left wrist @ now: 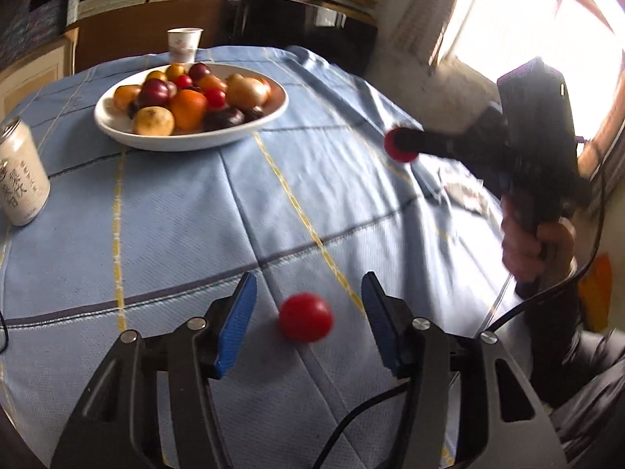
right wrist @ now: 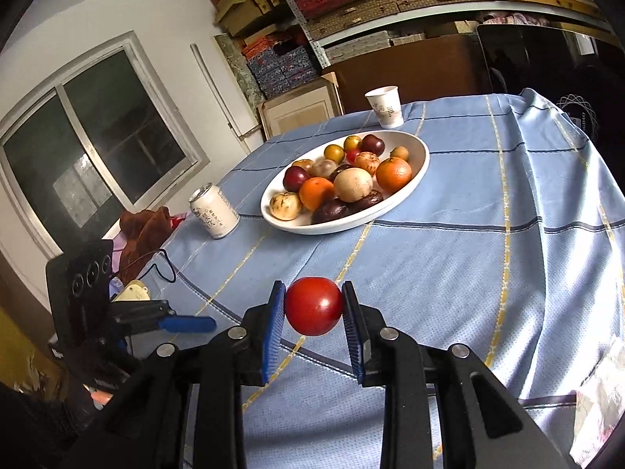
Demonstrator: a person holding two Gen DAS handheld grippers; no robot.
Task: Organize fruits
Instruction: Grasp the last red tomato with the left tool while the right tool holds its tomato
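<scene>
The right gripper (right wrist: 314, 306) has its jaws pressed against both sides of a small red tomato (right wrist: 313, 305), lifted clear of the blue checked cloth that covers the counter (right wrist: 468, 273); seen from the left wrist, the same gripper (left wrist: 400, 144) hangs at the right of the scene with the red fruit at its tip, a hand (left wrist: 537, 250) around its handle; the left gripper (left wrist: 308, 316) points down at a second red tomato (left wrist: 305, 317), which lies on the cloth between the blue pads (left wrist: 236, 324); the jaws stand part-way open, and neither pad appears to touch the fruit, though blur makes this hard to confirm; farther off, towards the middle of the counter, a white oval plate (right wrist: 424, 156) already holds a heap of oranges, dark plums, pale round fruit and small tomatoes; a drinks can (right wrist: 214, 211) stands just to its left and a paper cup (right wrist: 384, 106) just beyond its far rim; the step in hand looks like gathering the loose tomatoes, one carried and one about to be gripped; the next move for the right side seems to call for carrying its tomato forward over the near rim of the plate and letting go low, into a gap, so it does not roll off the pile; the left needs its jaws brought in evenly on the loose tomato, which is round and could skid away on the cloth if only one pad reaches it.
</scene>
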